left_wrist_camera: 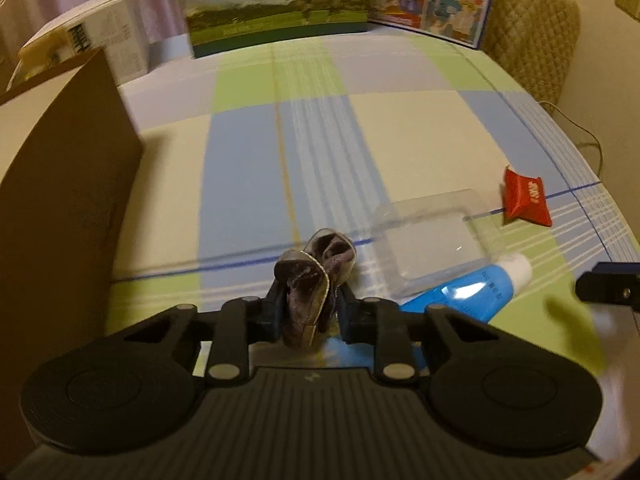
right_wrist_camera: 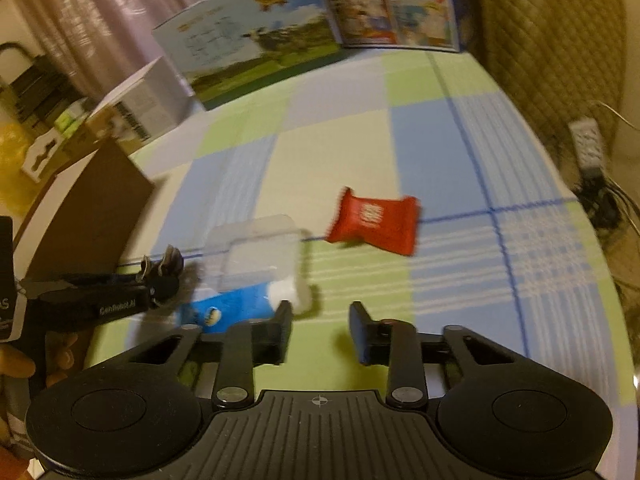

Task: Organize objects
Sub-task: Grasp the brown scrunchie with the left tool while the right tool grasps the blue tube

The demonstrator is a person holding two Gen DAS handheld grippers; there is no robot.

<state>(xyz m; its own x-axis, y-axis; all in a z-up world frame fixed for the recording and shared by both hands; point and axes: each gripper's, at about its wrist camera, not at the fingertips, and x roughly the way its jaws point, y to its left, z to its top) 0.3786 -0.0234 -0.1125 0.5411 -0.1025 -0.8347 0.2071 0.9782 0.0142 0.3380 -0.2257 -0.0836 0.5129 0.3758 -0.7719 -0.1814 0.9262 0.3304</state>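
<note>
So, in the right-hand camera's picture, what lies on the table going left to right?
Brown box → left gripper holding a dark wrapper → blue tube → red packet.

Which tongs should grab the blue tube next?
Right tongs: open and empty, with the blue tube lying just beside their left finger. Left tongs are shut on a dark wrapper.

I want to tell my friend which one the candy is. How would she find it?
Look at the checked tablecloth and find the clear plastic tray near its middle. Just to the right of the tray lies the red packet. It is the only red thing there, pillow-shaped with crimped ends, unlike the blue tube.
</note>
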